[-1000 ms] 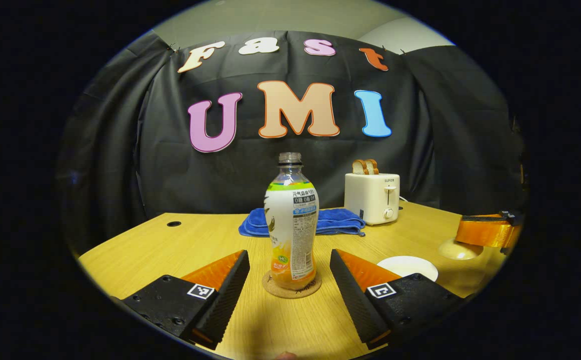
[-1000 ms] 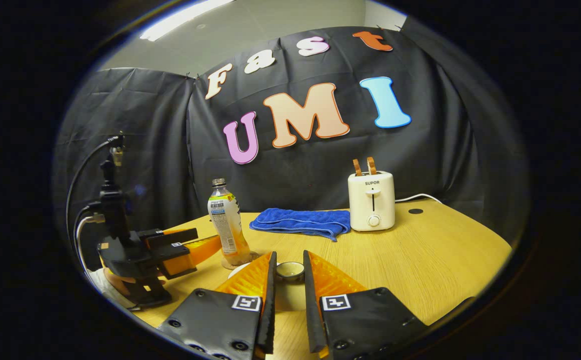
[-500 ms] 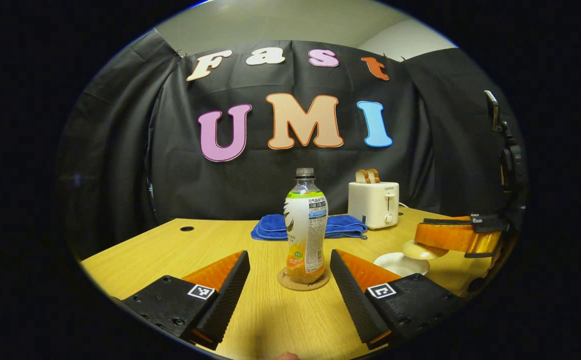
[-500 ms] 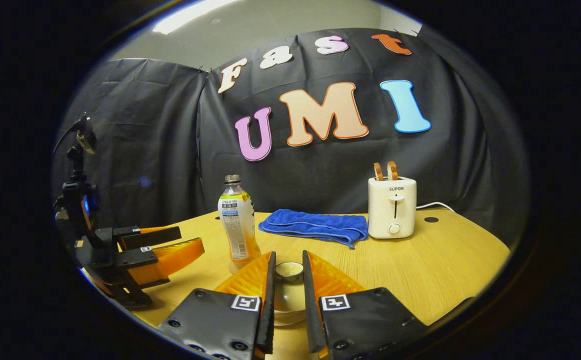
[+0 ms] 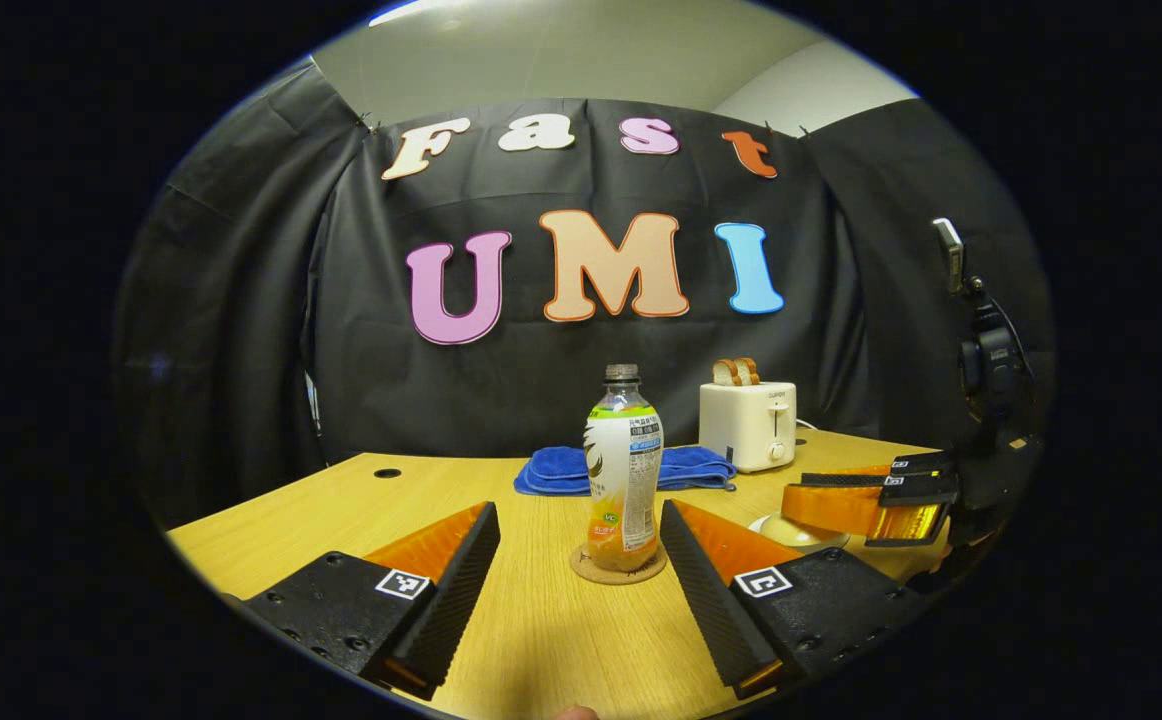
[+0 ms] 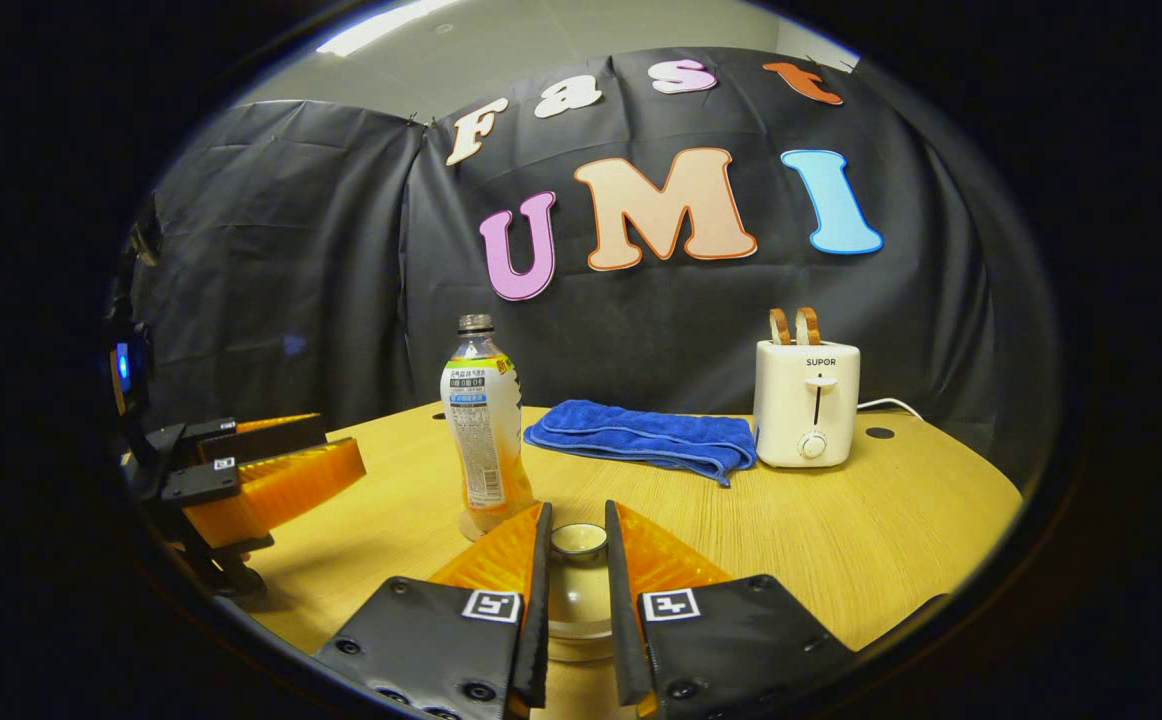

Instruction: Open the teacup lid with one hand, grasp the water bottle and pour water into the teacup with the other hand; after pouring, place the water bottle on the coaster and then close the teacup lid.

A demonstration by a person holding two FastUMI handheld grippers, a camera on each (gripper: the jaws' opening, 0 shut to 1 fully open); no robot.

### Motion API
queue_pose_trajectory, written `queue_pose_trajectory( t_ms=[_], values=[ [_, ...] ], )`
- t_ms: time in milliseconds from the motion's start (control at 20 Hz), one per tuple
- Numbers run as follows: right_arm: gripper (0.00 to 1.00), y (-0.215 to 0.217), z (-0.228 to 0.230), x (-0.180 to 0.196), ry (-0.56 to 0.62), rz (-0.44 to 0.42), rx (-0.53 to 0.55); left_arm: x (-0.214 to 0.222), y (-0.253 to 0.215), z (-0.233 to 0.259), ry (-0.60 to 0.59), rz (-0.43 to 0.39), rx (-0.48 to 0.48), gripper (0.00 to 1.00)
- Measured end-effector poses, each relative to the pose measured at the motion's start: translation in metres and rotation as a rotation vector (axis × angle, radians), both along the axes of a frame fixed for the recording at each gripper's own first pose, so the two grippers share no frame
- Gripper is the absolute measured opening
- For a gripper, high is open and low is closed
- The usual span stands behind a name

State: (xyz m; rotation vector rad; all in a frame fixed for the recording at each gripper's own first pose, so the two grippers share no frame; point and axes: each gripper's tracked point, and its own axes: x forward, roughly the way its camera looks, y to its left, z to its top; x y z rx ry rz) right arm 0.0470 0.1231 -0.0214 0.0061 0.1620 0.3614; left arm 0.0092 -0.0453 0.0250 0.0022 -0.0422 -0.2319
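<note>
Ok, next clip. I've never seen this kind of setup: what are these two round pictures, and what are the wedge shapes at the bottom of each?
There is no robot here. A person holds a pair of tongs in each hand, and a wide-angle camera rides on each pair. The wedges are that pair's own two fingers. The left gripper view looks along the left tongs, which are open, with the water bottle standing on a coaster just ahead. The right gripper view looks along the right tongs, shut on the knob of the teacup lid. Farther back on the wooden table are a blue towel and a toaster with bread in it. Each view also catches the other tongs off to one side.
</note>
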Motion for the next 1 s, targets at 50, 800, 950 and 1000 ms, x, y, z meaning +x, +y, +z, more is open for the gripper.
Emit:
queue_pose_trajectory(
  t_ms=[50, 800, 950, 1000],
  values=[
    [0.3, 0.001, -0.002, -0.001, 0.002, 0.001, -0.006, -0.001, 0.0, 0.0, -0.002, -0.001, -0.002, 0.94],
    [0.51, 0.003, -0.007, -0.008, -0.006, -0.009, -0.018, -0.015, -0.004, -0.009, 0.024, -0.015, -0.07, 0.94],
    [0.84, 0.001, 0.005, -0.016, -0.044, -0.012, -0.012, -0.02, -0.005, -0.009, 0.022, -0.015, -0.076, 0.94],
    [0.84, -0.001, 0.008, -0.018, -0.053, -0.016, -0.008, -0.021, -0.005, -0.007, 0.019, -0.014, -0.078, 0.94]
  ],
)
